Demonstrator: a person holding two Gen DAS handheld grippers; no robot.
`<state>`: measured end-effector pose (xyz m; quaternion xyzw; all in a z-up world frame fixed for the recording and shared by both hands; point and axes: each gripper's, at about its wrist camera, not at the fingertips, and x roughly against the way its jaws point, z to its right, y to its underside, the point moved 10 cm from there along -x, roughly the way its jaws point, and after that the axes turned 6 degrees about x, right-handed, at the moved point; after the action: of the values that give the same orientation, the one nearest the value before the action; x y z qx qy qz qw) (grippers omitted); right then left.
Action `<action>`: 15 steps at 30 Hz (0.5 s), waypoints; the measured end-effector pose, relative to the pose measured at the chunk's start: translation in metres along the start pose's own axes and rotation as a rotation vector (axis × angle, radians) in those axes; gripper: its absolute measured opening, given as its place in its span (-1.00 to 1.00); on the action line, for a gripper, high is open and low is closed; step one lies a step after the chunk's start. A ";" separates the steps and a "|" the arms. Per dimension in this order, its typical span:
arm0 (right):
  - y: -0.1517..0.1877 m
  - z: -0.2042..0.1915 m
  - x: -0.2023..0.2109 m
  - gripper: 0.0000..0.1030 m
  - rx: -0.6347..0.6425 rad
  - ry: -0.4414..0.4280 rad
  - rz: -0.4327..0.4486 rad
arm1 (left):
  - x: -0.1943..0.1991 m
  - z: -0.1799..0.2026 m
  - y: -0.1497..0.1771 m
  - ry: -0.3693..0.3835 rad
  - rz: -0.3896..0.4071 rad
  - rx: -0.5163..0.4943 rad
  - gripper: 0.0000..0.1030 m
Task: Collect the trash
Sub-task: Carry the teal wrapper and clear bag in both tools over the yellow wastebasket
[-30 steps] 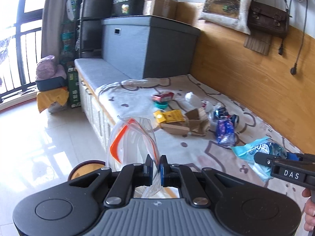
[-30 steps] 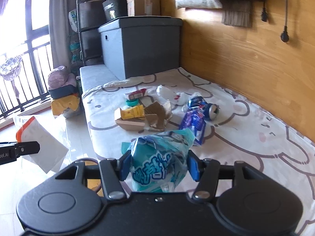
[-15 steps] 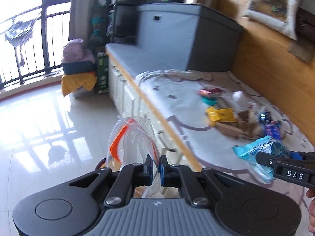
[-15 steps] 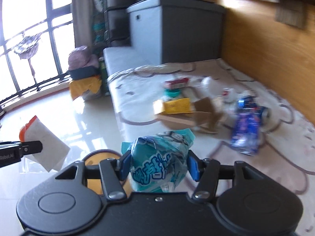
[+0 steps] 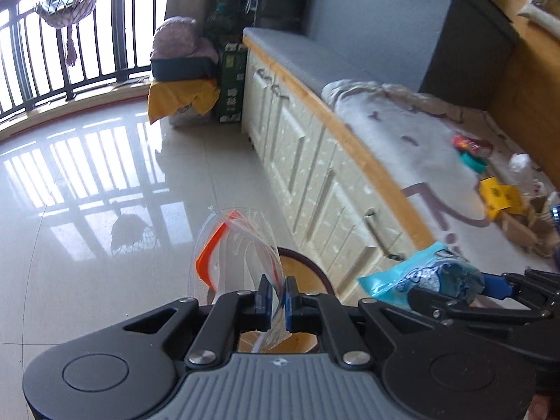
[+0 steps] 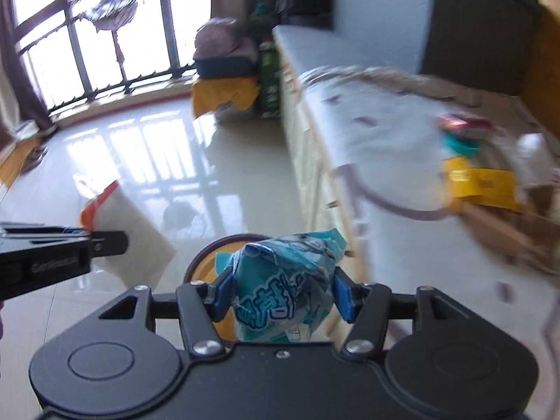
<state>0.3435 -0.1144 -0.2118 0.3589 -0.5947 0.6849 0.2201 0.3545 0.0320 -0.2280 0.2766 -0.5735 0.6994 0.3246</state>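
My left gripper (image 5: 277, 297) is shut on a clear zip bag with an orange strip (image 5: 231, 255), held over the floor; the bag also shows in the right wrist view (image 6: 126, 224), with the left gripper (image 6: 105, 243) beside it. My right gripper (image 6: 283, 292) is shut on a crumpled teal snack wrapper (image 6: 283, 290), also visible in the left wrist view (image 5: 423, 280). Both hang above a round bin with a dark rim (image 5: 308, 266), which also shows in the right wrist view (image 6: 206, 255). More trash lies on the bench: yellow packet (image 5: 498, 196), cardboard (image 5: 525, 227), red wrapper (image 5: 469, 141).
A long bench with cream cabinet fronts (image 5: 315, 161) and a printed white cover runs along the right. A grey storage box (image 5: 402, 17) stands at its far end. Bags and a yellow cloth pile (image 5: 182, 80) sit by the balcony railing. Glossy tiled floor (image 5: 105, 182) lies to the left.
Both grippers have swung left, away from the bench top and toward the floor and bin, each still holding its item. The right gripper with the wrapper is now closer to the left one.
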 end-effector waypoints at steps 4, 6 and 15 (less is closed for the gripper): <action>0.010 -0.021 -0.045 0.13 0.021 -0.043 -0.053 | -0.035 -0.018 0.007 -0.029 -0.039 0.023 -0.88; 0.021 -0.028 -0.067 0.13 0.020 -0.063 -0.092 | -0.054 -0.024 0.014 -0.042 -0.067 0.025 -0.88; 0.070 -0.024 -0.151 0.13 -0.119 -0.102 -0.230 | -0.130 -0.039 0.058 -0.068 -0.195 0.015 -0.88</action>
<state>0.3846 -0.0857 -0.3729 0.4455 -0.5994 0.5996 0.2876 0.3920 0.0448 -0.3697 0.3573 -0.5491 0.6590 0.3695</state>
